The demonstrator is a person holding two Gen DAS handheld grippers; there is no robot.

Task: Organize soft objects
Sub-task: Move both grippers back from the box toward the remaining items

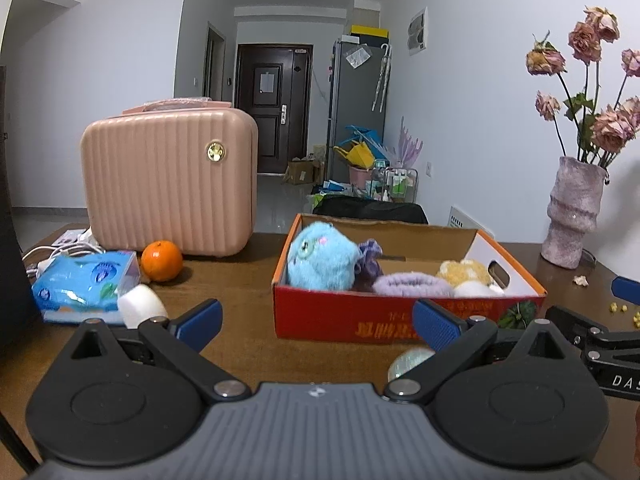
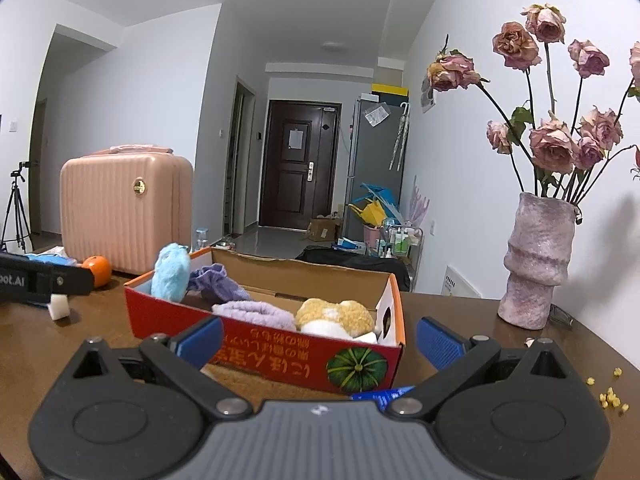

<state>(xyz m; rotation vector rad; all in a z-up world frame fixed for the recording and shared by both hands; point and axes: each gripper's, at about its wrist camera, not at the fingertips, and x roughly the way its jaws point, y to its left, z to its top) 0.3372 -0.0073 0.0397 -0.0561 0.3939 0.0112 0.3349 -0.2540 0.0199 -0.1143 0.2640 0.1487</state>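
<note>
A red cardboard box [image 1: 360, 316] [image 2: 288, 348] sits on the brown table. Inside it lie a fluffy blue plush [image 1: 320, 260] [image 2: 171, 270], a purple scrunchie [image 1: 370, 260] [image 2: 212, 278], a lilac fuzzy band [image 1: 412, 284] [image 2: 252, 312] and a yellow-and-white plush [image 1: 466, 274] [image 2: 334, 316]. My left gripper [image 1: 318, 322] stands open in front of the box, holding nothing. My right gripper [image 2: 318, 338] is open too, just before the box's near wall, empty. A white soft block [image 1: 140, 308] [image 2: 59, 306] lies on the table left of the box.
A pink ribbed case [image 1: 168, 176] [image 2: 124, 208] stands at the back left, an orange [image 1: 162, 260] [image 2: 98, 270] in front of it. A blue tissue pack [image 1: 84, 284] lies at the left. A vase of dried roses [image 1: 572, 216] [image 2: 536, 264] stands right; yellow crumbs [image 2: 610, 396] lie nearby.
</note>
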